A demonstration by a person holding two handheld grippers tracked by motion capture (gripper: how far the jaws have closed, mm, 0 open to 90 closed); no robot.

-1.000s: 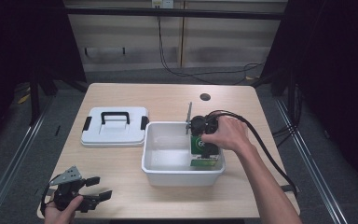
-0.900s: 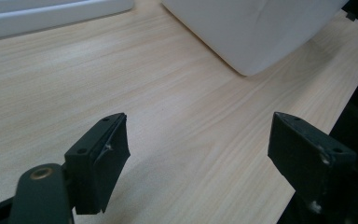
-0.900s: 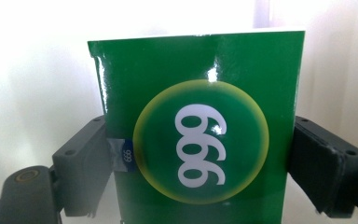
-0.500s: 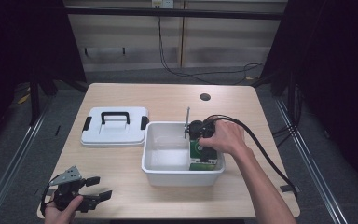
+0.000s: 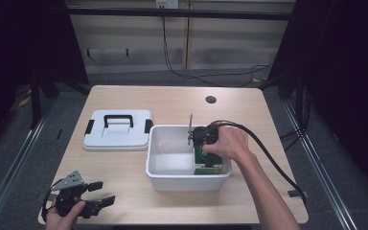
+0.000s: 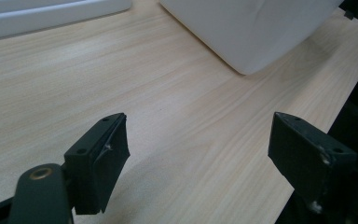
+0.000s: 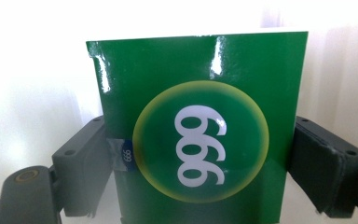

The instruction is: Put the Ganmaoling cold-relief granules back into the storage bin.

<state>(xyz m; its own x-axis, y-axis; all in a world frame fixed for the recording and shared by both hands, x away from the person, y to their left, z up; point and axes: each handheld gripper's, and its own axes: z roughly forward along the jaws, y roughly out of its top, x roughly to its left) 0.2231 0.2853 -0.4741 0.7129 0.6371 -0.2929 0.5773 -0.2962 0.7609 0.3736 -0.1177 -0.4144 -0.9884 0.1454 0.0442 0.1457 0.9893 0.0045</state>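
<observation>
Since a second ago, right hand [image 5: 230, 143] and right gripper [image 5: 202, 143] have slid slightly toward 6 o'clock along the right end of the white tub [image 5: 172, 170]; left gripper [image 5: 93, 200] has stayed put at the surface's near-left corner.

Green box [image 7: 198, 140]:
- sits between the right jaws, one pad against each side, so the jaws are clamped on it
- glossy face toward the camera, yellow-ringed circle with white "999" printed sideways
- small blue-and-white label [image 7: 123, 156] at its 9 o'clock edge, beside the left pad
- in the high view the green box [image 5: 206, 160] stands inside the tub at its 3 o'clock end, against the right wall

Left gripper:
- jaws wide apart, nothing between them, bare wooden surface [image 6: 168, 116] under the gap
- held by the left hand [image 5: 64, 215], grey plate on top

View differences:
- right gripper view gives the print and the pad contact; the high view shows the box as just a green patch under the hand
- high view places the white lid [image 5: 118, 129] with black handle and clips flat on the surface at 9 o'clock of the tub, just beside it; also a dark round hole [image 5: 211, 99] toward the far edge
- left gripper view catches a tub corner [image 6: 256, 32] at 1 o'clock and the lid's edge [image 6: 51, 18] at 11 o'clock
- black cable [image 5: 268, 158] trails from the right gripper off the surface's right edge
</observation>
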